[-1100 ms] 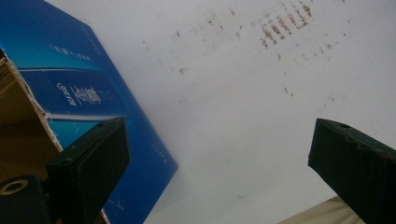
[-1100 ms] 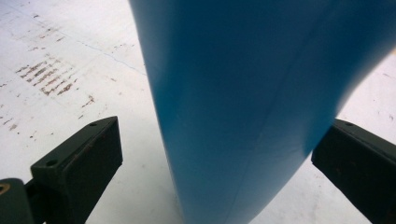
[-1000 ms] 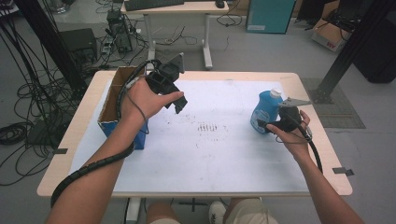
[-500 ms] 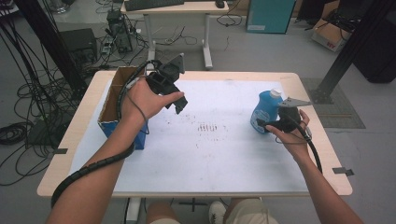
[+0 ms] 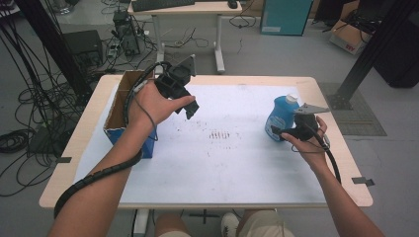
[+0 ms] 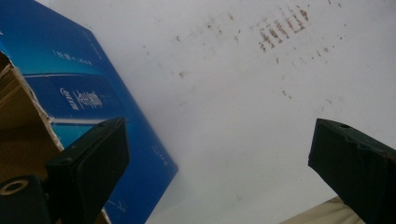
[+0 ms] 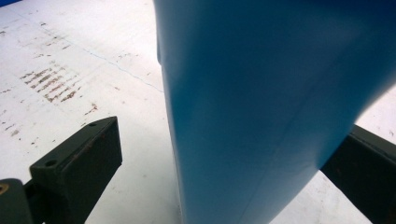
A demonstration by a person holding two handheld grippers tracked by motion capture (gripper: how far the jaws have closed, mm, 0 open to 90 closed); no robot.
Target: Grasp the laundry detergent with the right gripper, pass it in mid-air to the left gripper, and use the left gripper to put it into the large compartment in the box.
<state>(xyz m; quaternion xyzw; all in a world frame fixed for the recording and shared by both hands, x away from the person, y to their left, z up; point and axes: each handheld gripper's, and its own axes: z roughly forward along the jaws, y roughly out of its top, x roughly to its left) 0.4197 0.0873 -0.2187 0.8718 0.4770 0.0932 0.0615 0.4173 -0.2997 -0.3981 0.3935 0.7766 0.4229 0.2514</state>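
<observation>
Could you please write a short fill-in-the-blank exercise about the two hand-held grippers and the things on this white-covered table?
1. The tall plastic bottle between the open jaws of the right gripper is ____ in colour.
2. The left gripper is held in the air with its jaws ____ and nothing between them.
3. The open blue cardboard box stands near the ____ edge of the table in the high view.
4. The bottle stands ____ on the white sheet.

Missing words: blue; open; left; upright

Lab or workshop, cable bundles (image 5: 20, 138) on grey floor, keyboard desk (image 5: 185, 7), black frame strut (image 5: 368, 54), cardboard boxes (image 5: 353, 34)
</observation>
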